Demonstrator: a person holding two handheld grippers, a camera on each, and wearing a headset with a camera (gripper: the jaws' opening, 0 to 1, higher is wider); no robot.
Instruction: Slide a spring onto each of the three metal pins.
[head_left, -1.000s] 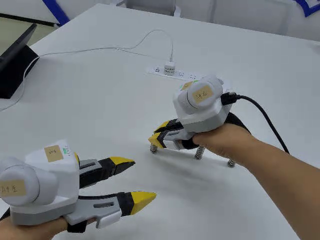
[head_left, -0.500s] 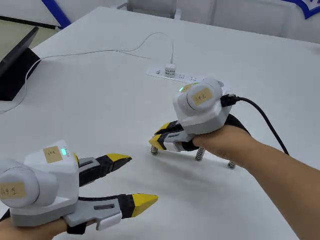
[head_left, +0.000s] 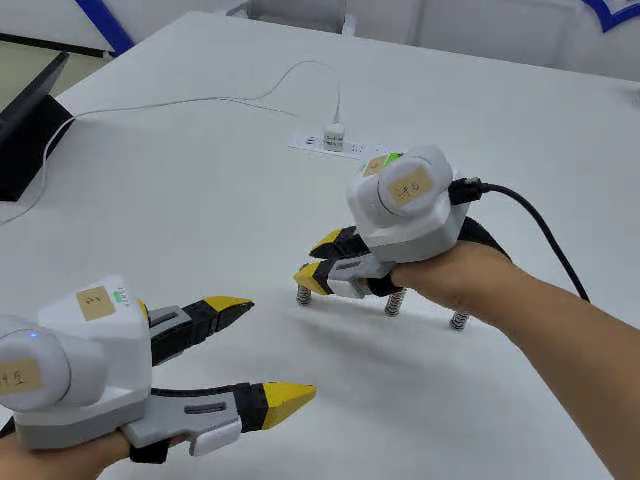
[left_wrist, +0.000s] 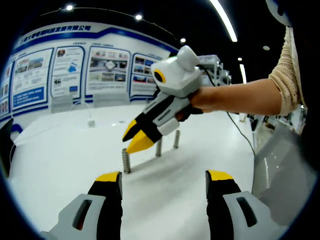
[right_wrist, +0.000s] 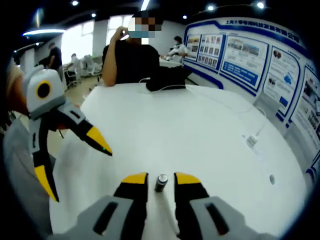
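Right tool: jaws slightly apart, holding nothing, tips just above end spring; spring lines up between jaws. Left tool: wide open, well apart.

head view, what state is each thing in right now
left hand-held gripper, open, holding nothing
right hand-held gripper, jaws slightly apart either side of a pin's top
pins, three, all upright
springs, one around each pin
power strip, one plug in it
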